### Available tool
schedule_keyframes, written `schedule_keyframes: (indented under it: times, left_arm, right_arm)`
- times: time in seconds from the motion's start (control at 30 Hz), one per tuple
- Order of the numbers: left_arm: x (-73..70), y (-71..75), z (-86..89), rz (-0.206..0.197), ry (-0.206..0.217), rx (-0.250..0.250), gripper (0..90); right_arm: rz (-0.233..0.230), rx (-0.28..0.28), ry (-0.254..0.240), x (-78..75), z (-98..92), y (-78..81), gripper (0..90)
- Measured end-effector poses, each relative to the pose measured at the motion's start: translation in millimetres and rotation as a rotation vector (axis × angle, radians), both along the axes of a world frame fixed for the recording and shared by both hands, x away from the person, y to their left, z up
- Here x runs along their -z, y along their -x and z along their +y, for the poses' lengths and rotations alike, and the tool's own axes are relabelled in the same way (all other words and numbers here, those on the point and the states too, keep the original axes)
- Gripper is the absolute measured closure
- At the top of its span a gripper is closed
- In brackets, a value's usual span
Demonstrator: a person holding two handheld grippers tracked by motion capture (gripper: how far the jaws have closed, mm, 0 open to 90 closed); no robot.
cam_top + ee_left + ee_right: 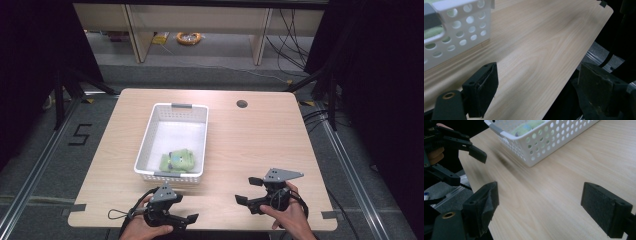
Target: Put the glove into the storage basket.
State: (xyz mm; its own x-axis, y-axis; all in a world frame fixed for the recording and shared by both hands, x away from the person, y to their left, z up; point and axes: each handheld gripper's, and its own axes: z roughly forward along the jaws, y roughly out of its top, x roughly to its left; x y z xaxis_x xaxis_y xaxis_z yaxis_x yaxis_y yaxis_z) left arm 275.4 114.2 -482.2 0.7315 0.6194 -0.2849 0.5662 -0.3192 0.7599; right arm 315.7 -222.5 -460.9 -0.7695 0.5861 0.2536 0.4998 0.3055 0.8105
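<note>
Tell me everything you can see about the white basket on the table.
The white basket is a rectangular plastic bin with rows of round holes in its walls and a grey handle strip at each short end. It stands upright on the wooden table, left of centre. A folded green cloth item lies inside at its near end. Neither gripper touches it.

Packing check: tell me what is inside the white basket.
The white basket holds one green soft item at its near end; the rest of its floor is bare. Anything under that item is covered.
</note>
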Motion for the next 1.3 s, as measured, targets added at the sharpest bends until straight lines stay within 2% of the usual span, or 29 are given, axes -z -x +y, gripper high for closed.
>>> schedule_keyframes:
  times: [0.03,0.07,0.13,0.17,0.2,0.23,0.27,0.3,0.33,0.4,0.5,0.53,0.57,0.6,0.63,0.67,0.7,0.73,0.77,0.8,0.83,0.87,0.93,0.97,1.03,1.07,1.2,1.23,1.3]
  left_arm:
    - [1.0,0.1,0.4,-0.016,-0.007,0.014,16.2]
    - [1.9,1.7,0.5,-0.001,-0.005,0.005,16.1]
    - [3.6,1.6,1.7,-0.002,-0.011,0.012,16.1]
    - [4.9,2.5,2.2,-0.007,-0.011,0.014,16.0]
    - [5.9,3.3,2.5,-0.008,-0.008,0.012,16.0]
    - [7.2,3.6,3.3,-0.01,-0.022,0.008,16.0]
    - [8.2,5.4,2.2,-0.004,-0.001,0.005,16.0]
    - [9.4,6.4,2.3,-0.013,-0.008,0.006,16.0]
    - [10.6,7.7,1.9,-0.019,-0.012,0.006,15.8]
    - [12.6,8.3,3.2,-0.029,-0.012,0.026,15.7]
    - [16.4,11.2,3.6,-0.011,-0.013,0.023,15.7]
    - [17.8,12.0,3.1,-0.019,-0.012,0.028,15.7]
    - [19.3,13.2,2.3,-0.005,-0.005,0.022,15.7]
    - [18.9,12.4,4.7,-0.016,-0.048,0.046,15.7]
    - [21.1,14.6,2.0,-0.024,-0.018,0.026,15.7]
    - [21.9,15.9,1.6,-0.009,-0.023,0.017,15.7]
    - [21.2,15.8,3.0,0.004,-0.041,0.039,15.7]
    - [22.6,16.3,1.9,-0.016,-0.032,0.035,15.7]
    - [23.2,17.6,0.8,0.001,-0.022,0.023,15.7]
    - [23.4,17.5,0.9,0.005,-0.022,0.028,15.7]
    - [23.2,17.0,1.4,0.015,-0.022,0.037,15.7]
    - [24.9,16.2,0.9,-0.013,-0.026,0.026,15.8]
    - [24.3,15.1,1.7,-0.005,-0.031,0.042,15.8]
    - [25.2,14.0,2.7,-0.025,-0.055,0.04,15.8]
    - [25.7,14.9,1.5,-0.016,-0.03,0.026,15.8]
    - [25.7,14.9,1.6,-0.018,-0.031,0.026,15.7]
    - [26.1,14.7,0.9,-0.02,-0.03,0.028,15.8]
    - [25.4,13.9,2.6,-0.022,-0.062,0.042,15.8]
    - [26.5,14.5,0.8,-0.014,-0.037,0.034,15.7]
  right_arm:
    - [0.04,0.01,-0.003,0.3,0.1,3.8,16.0]
    - [0.021,0.003,-0.003,2.5,-0.5,4.1,16.0]
    - [0.043,0.008,0.009,6.8,-0.6,8.6,16.0]
    - [0.015,-0.005,0.018,8.5,-1.7,7.9,16.1]
    - [0.047,-0.005,0.001,9.3,-1.0,11.1,16.1]
    - [0.061,0.003,0.012,9.7,-1.7,13.5,16.1]
    - [0.052,0.0,0.004,12.1,-1.5,14.1,16.1]
    - [0.051,0.002,0.016,13.4,-2.0,15.4,16.1]
    - [0.012,-0.014,0.034,15.3,-4.0,14.2,16.2]
    - [0.033,-0.01,0.034,17.6,-5.3,17.2,16.2]
    - [0.042,-0.015,0.05,21.8,-8.3,20.2,16.2]
    - [0.053,-0.005,0.047,22.9,-8.1,23.2,16.2]
    - [0.07,-0.003,0.057,23.5,-8.9,25.1,16.2]
    - [0.038,-0.013,0.059,26.4,-10.0,23.9,16.2]
    - [0.06,-0.002,0.063,26.4,-10.6,27.1,16.2]
    - [0.06,0.011,0.067,27.6,-11.1,28.7,16.2]
    - [0.052,0.0,0.081,28.3,-13.0,28.7,16.2]
    - [0.067,-0.005,0.062,30.0,-12.3,30.2,16.2]
    - [0.049,-0.002,0.085,30.3,-13.9,30.1,16.2]
    - [0.064,-0.002,0.079,31.0,-13.7,31.9,16.2]
    - [0.047,-0.003,0.089,31.9,-14.1,31.6,16.2]
    - [0.042,-0.009,0.101,32.3,-14.3,31.6,16.2]
    - [0.034,-0.013,0.102,33.9,-13.3,31.2,16.2]
    - [0.058,-0.046,0.098,34.2,-13.6,29.6,16.3]
    - [0.062,-0.002,0.11,34.2,-11.9,32.6,16.2]
    - [0.045,-0.017,0.12,35.1,-12.3,30.9,16.2]
    - [0.049,-0.036,0.118,37.1,-10.8,30.1,16.3]
    - [0.041,-0.032,0.127,37.0,-10.7,30.4,16.3]
    - [0.047,-0.03,0.127,37.3,-10.4,30.7,16.2]
